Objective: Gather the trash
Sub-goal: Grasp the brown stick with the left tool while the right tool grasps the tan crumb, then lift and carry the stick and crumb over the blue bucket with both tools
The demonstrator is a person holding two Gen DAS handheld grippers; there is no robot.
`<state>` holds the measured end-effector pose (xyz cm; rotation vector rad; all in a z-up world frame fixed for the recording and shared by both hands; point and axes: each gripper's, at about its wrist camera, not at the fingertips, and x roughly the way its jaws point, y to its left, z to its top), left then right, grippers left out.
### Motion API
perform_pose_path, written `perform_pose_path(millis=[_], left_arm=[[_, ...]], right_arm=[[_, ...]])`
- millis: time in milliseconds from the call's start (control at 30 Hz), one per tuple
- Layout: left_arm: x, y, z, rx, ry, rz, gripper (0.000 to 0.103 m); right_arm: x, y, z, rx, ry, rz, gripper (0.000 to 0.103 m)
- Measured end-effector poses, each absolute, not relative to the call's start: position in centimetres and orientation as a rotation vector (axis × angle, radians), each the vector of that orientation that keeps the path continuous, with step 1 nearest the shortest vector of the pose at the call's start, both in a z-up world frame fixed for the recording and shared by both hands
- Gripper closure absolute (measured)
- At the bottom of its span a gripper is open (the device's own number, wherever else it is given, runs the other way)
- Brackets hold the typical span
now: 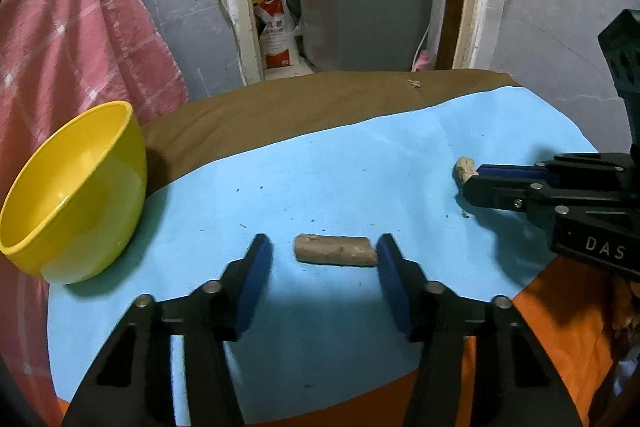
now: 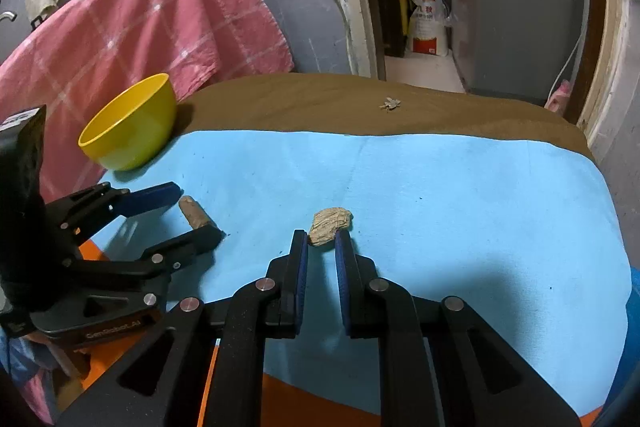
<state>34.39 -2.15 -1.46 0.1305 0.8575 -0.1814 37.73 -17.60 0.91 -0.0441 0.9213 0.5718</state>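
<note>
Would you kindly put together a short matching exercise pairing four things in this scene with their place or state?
Things:
1. yellow bowl
2. brown cylinder piece
3. crumpled paper scrap
4. pink checked cloth

Place or state:
A. pinched at its near end by the right gripper
B. draped behind the table
C. empty, at the blue mat's far left corner
D. lying between the left gripper's parted fingers, one pad at its end

Pairs: 1-C, 2-D, 3-A, 4-B
</note>
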Motion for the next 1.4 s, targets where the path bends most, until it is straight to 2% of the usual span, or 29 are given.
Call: perform_pose_path(millis=[67,433,733,1100,1400], left_arm=[[34.4,-2.3,-1.4,0.133,0.856,-0.182,0.067],[33.3,-1.9,-0.4,0.091,0.775,-0.188,0.067],[29.2,-4.1,2.9,0.12,0.526,-0.173,0.067],[27.1,-8.5,6.7,-0.037,0.366,-0.242,0.067],[27.0,-15.0,9.0,-0.069,0.324,-0.363,0.067]], right_arm=[[37.6,-17.7,1.0,-0.046,0.915,0.57,0.091],[36.5,-19.4,2.4,0.013,0.802,0.572,0.091],[33.5,-21.9,5.1,0.094,0.563,0.548,0.091],[26.9,-27.4,9.0,-0.029,0.18,0.33,0.091],[24.4,-33.8,9.6,-0.011,0.078,0.123,0.091]])
